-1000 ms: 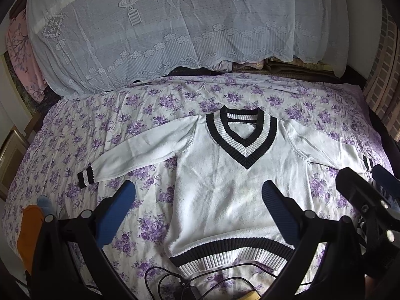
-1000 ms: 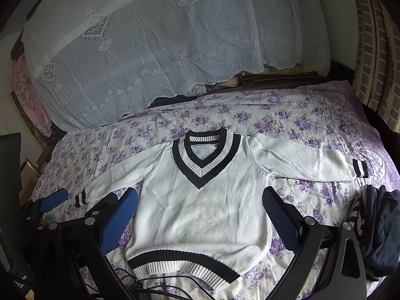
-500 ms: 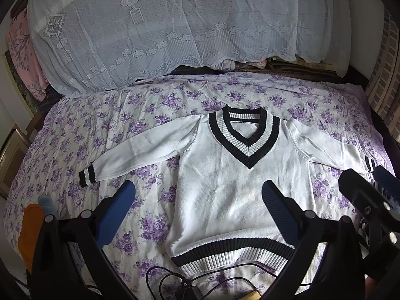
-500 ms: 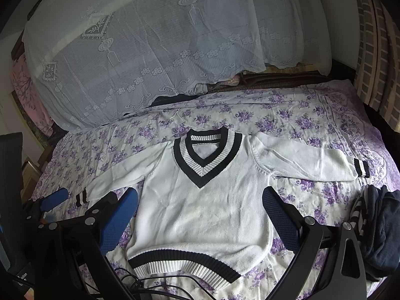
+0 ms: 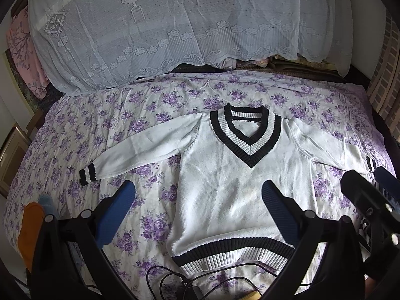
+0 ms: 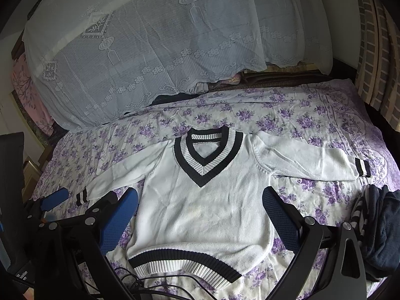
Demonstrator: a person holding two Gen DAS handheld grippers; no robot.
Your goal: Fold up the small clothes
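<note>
A small white V-neck sweater [image 5: 235, 190] [image 6: 205, 207] with black-striped collar, cuffs and hem lies flat, face up, on the purple-flowered bedsheet [image 5: 150, 105] [image 6: 287, 115], both sleeves spread out sideways. My left gripper [image 5: 197, 200] hovers open above the sweater's lower left side, nothing between its blue pads. My right gripper [image 6: 200, 207] is open too, held over the sweater's body and empty. The right gripper's black frame shows at the right edge of the left wrist view, by the right cuff [image 5: 370, 163].
A white lace cover [image 5: 175, 25] drapes a tall pile at the bed's far side. A dark pile of clothes [image 6: 380, 227] lies at the right. Black cables [image 5: 200, 280] trail below the hem. Orange and blue items [image 5: 35, 220] sit at the near left.
Both cameras have drifted slightly, so the sweater sits a little lower in view. The sweater itself has not moved and both grippers stay open.
</note>
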